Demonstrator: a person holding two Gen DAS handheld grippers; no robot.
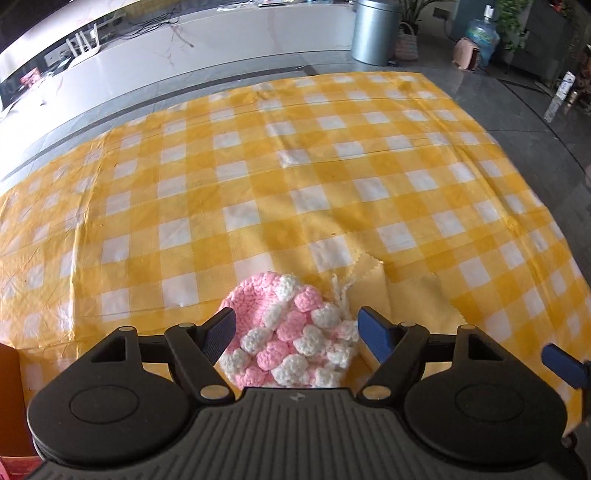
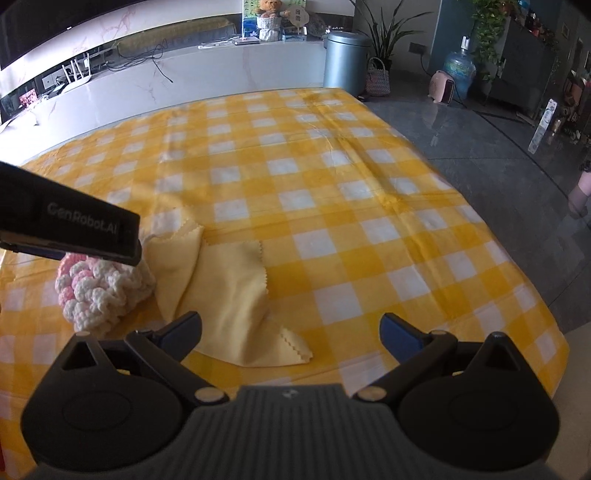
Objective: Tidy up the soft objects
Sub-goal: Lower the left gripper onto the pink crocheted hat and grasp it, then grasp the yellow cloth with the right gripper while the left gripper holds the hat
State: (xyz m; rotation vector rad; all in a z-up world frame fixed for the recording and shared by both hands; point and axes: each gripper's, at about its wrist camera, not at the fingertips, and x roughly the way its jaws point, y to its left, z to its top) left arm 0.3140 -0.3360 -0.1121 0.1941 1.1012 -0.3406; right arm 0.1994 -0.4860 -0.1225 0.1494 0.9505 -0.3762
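A pink and white crochet pouch [image 1: 291,332] lies on the yellow checked tablecloth [image 1: 295,166] near its front edge. My left gripper [image 1: 295,321] hangs over it, open, with a finger on each side of the pouch and no squeeze showing. A pale yellow cloth [image 1: 410,302] lies crumpled just right of the pouch. In the right wrist view that cloth [image 2: 229,295] lies ahead of my right gripper [image 2: 290,325], whose wide open jaws hold nothing. The pouch [image 2: 99,291] is at the left there, partly under the left gripper's black finger [image 2: 92,229].
The table's right edge [image 2: 517,258] drops to a dark glossy floor [image 2: 498,147]. Behind the table run a white counter [image 1: 184,55] and a metal bin [image 1: 375,29]. An orange object [image 1: 9,398] stands at the left front corner.
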